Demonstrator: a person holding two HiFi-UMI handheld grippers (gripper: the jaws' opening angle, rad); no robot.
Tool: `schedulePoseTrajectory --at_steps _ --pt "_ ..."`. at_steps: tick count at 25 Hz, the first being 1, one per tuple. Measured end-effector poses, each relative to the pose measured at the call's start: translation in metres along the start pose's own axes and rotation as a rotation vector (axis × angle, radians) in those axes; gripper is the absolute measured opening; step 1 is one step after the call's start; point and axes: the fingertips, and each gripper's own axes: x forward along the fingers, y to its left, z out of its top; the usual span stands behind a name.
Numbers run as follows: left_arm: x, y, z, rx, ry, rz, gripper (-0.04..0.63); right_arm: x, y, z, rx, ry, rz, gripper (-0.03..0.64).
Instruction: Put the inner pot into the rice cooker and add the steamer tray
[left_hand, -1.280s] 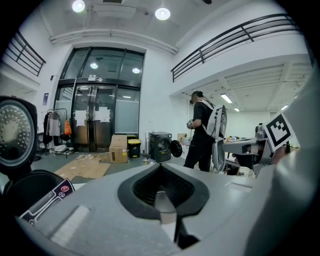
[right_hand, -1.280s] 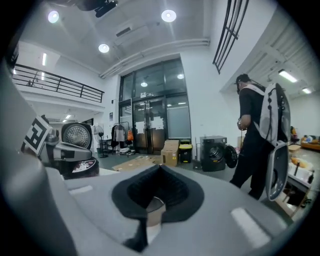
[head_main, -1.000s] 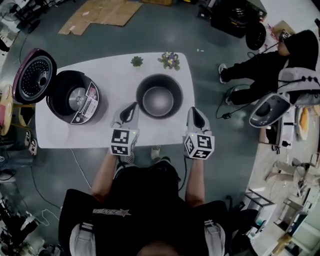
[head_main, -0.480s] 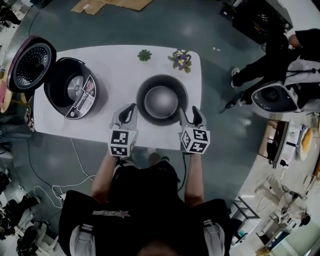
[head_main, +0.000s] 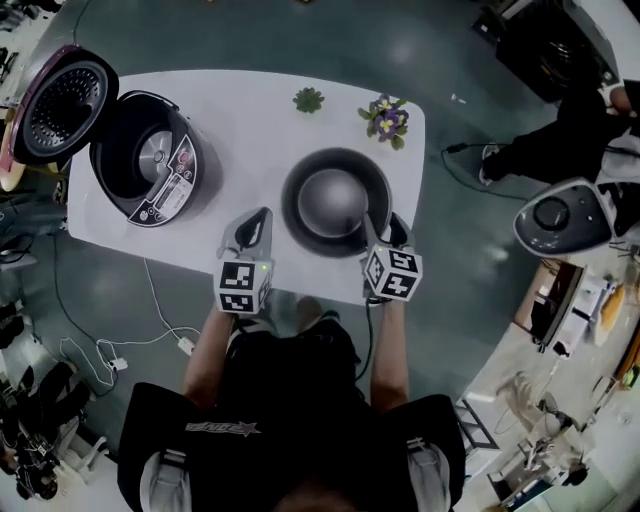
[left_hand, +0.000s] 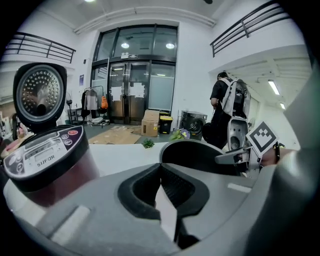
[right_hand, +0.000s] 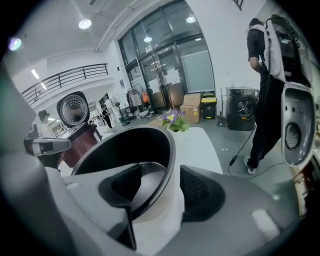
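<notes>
At the near edge of the white table (head_main: 250, 110), the inner pot (head_main: 335, 200) stands upright and empty, with the open rice cooker (head_main: 150, 175) well apart at its 9 o'clock; the right gripper (head_main: 383, 232) meets the pot's rim at about 5 o'clock; in the right gripper view its jaws are spread, one pad inside the wall and one outside, the rim between them and not yet pinched as far as I can judge; the left gripper (head_main: 255, 225) hangs near the pot's 8 o'clock, clear of it, its jaws parted on nothing but bare table.

The step in hand looks like taking hold of the pot; next the right jaws need to press firmly onto the rim, and the left could take the opposite side, since a one-sided grip may let the pot tilt; then it is lifted and carried to the cooker's well; no steamer tray shows in any view.
</notes>
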Motion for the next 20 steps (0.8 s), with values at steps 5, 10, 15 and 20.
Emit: schedulePoseTrajectory --at_steps 5,10,15,20 --pt "0.0 0.01 -0.007 -0.021 0.007 0.033 0.011 0.014 -0.004 -0.005 -0.009 0.054 -0.007 0.242" --pt "-0.003 0.02 -0.011 -0.041 0.014 0.07 0.011 0.024 -0.004 -0.01 -0.034 0.103 -0.016 0.218" --pt "-0.008 0.03 -0.013 -0.053 0.012 0.095 0.011 0.026 -0.011 -0.011 -0.052 0.144 -0.115 0.116" --pt "-0.014 0.039 -0.014 -0.058 0.011 0.114 0.011 0.03 -0.016 -0.008 -0.094 0.166 -0.17 0.021"
